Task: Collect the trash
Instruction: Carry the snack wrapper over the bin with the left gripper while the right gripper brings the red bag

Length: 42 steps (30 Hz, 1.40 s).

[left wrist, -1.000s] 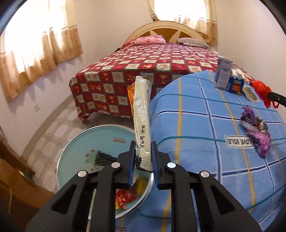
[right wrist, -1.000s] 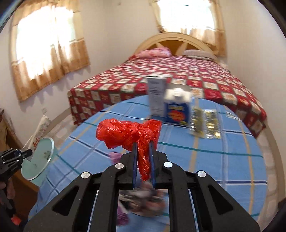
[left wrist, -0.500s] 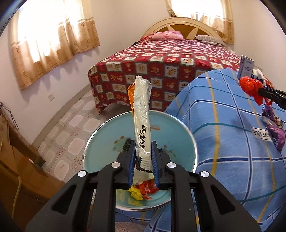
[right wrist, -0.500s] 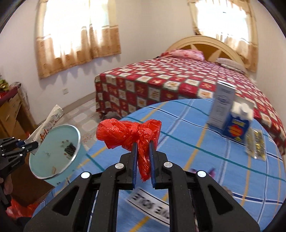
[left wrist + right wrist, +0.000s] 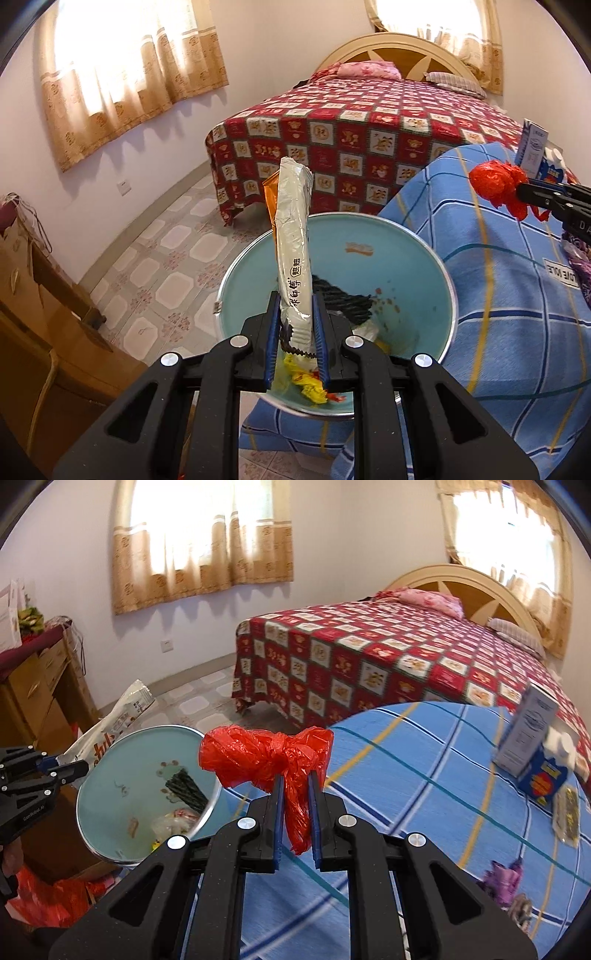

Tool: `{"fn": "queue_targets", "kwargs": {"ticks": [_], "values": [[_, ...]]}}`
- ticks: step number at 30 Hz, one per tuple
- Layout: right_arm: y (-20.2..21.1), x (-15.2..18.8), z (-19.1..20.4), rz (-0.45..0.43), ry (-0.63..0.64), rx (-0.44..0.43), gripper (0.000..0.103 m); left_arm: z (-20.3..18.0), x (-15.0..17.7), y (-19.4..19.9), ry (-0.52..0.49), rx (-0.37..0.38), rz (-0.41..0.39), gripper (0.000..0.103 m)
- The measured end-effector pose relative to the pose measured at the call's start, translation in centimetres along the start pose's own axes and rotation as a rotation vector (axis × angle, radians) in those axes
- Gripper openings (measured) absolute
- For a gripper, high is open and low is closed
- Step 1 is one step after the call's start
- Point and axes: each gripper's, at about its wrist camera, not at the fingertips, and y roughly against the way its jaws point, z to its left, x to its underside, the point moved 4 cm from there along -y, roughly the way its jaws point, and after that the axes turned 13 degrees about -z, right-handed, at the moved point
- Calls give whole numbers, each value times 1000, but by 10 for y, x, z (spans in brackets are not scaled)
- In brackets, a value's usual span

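Silver foil of a snack wrapper (image 5: 293, 254) stood upright in the left wrist view, pinched at its bottom end by the closed jaws of the left gripper (image 5: 295, 343), above the pale-blue trash bin (image 5: 424, 295). At two o'clock, the right gripper (image 5: 532, 194) carried a red plastic bag (image 5: 496, 182).

From the right wrist, the right gripper (image 5: 295, 812) had its jaws clamped on the knotted red plastic bag (image 5: 266, 758) over the blue checked bench (image 5: 424, 775); the bin (image 5: 110, 775) sat at nine o'clock.

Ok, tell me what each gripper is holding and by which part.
Left gripper: silver snack wrapper, clamped near its bottom end. Right gripper: knotted red plastic bag, pinched by its hanging tail.
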Motion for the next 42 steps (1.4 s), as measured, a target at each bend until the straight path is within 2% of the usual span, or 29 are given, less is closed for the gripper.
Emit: {"fn": "queue_targets", "kwargs": {"ticks": [19, 42], "values": [[-31, 5, 56, 44, 93, -99, 13, 29, 18, -3, 29, -41, 41, 17], [-31, 5, 69, 45, 131, -120, 13, 31, 17, -1, 43, -38, 35, 18]]}}
